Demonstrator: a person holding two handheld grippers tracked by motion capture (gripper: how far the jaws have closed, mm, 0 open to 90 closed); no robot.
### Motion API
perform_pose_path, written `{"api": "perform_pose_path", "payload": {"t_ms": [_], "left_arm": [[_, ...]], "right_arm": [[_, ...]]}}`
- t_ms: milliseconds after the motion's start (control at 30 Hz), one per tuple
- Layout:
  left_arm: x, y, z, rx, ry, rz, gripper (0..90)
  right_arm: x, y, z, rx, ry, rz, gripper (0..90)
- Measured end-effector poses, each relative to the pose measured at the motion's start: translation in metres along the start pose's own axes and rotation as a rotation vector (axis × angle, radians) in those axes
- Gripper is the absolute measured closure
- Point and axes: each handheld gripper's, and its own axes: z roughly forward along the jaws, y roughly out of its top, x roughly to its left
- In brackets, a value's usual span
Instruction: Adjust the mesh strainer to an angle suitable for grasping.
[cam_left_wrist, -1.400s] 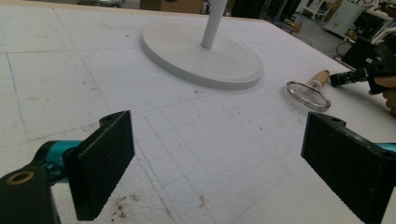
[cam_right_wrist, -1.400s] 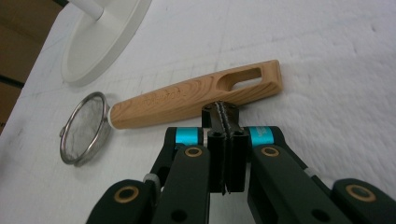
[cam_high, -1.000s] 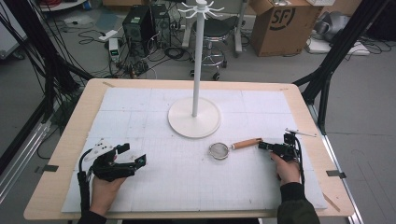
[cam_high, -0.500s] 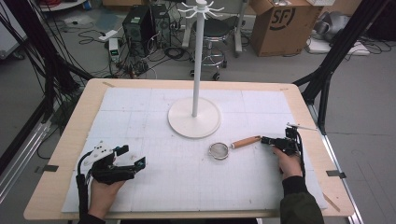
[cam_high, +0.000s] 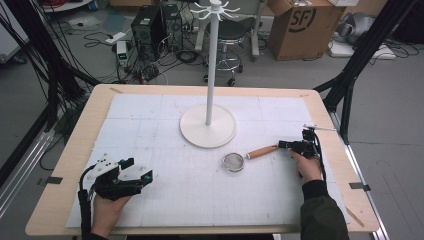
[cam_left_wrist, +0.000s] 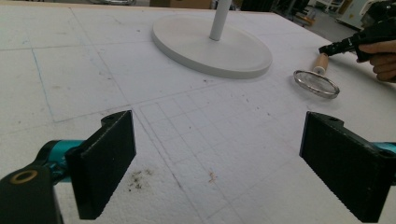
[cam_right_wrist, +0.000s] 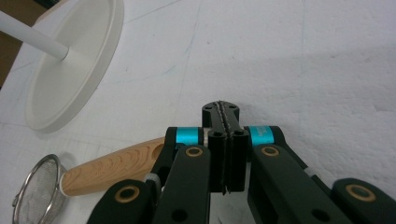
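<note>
One small round wire-mesh strainer with a wooden handle (cam_high: 248, 156) lies handle-end toward the right gripper (cam_high: 289, 144), jaws closed, empty; left gripper (cam_high: 142, 175) gapes wide, far off.

On the table (cam_high: 70, 165) there is one white mat (cam_high: 165, 130), and on it one white stand (cam_high: 208, 125) with a round base and a single upright pole. One small strainer (cam_high: 233, 161) with one wooden handle (cam_high: 262, 151) lies just in front of the stand's base, toward the person. Two grippers are in use: the left gripper (cam_high: 134, 176) well in front of the stand and to its left, the right gripper (cam_high: 283, 144) to the stand's right, at the handle's end. Two hands hold them, one each. Beyond the stand, on the floor, are one cardboard box (cam_high: 305, 25), one rolling stool (cam_high: 231, 35) and one black computer case (cam_high: 147, 25).
</note>
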Motion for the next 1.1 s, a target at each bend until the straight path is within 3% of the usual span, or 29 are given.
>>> {"api": "perform_pose_path", "payload": {"t_ms": [233,433,567,767,1100], "left_arm": [[-0.002,0.0,0.002,0.006,-0.012,0.008,11.3],[-0.001,0.0,0.0,-0.002,-0.012,0.002,11.3],[-0.002,0.001,0.0,-0.005,-0.017,0.003,11.2],[-0.003,0.001,0.002,0.0,-0.022,0.01,11.3],[-0.003,0.002,0.003,-0.001,-0.028,0.007,11.3]], "right_arm": [[0.013,-0.004,0.007,0.022,0.027,-0.013,90.0],[0.016,-0.006,0.011,0.029,0.044,0.003,90.0],[0.023,-0.008,0.013,0.019,0.022,-0.025,90.0],[0.025,-0.009,0.013,0.018,0.01,-0.016,90.0],[0.044,-0.018,0.026,-0.002,0.037,-0.035,90.0]]}}
